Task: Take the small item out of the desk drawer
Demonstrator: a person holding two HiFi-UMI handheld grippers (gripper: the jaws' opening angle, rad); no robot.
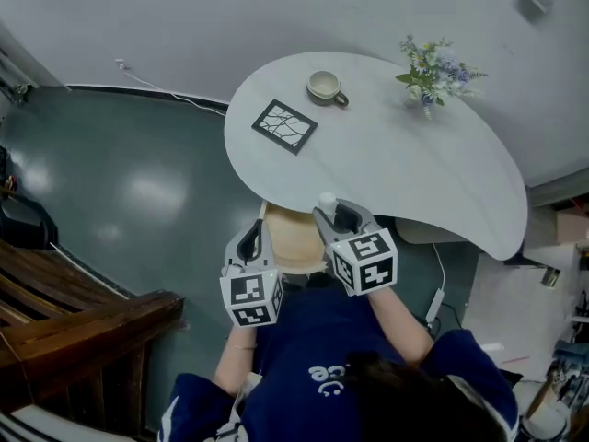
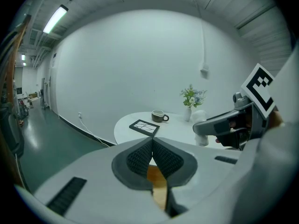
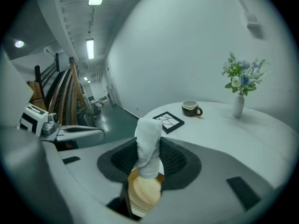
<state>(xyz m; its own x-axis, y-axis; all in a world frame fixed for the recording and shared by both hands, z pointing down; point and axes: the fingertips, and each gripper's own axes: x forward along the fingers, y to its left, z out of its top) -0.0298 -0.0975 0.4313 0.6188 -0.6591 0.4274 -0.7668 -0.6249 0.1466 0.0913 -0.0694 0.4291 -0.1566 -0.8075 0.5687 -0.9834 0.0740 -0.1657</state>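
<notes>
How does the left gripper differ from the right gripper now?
The left gripper has jaws closed together, empty; the right gripper clamps a small white soft roll. The right gripper sits nearer the white table than the left gripper. Both are by the light wooden drawer.

Shirt print (image 1: 329, 376): a few white letters on dark blue cloth (upside down from the head camera, too creased to read as a word).
Left marker cube (image 1: 250, 300): black-and-white square code, no letters or digits.
Right marker cube (image 1: 368, 261): the same kind of code.
Black frame (image 1: 284, 126): white crack lines only.
</notes>
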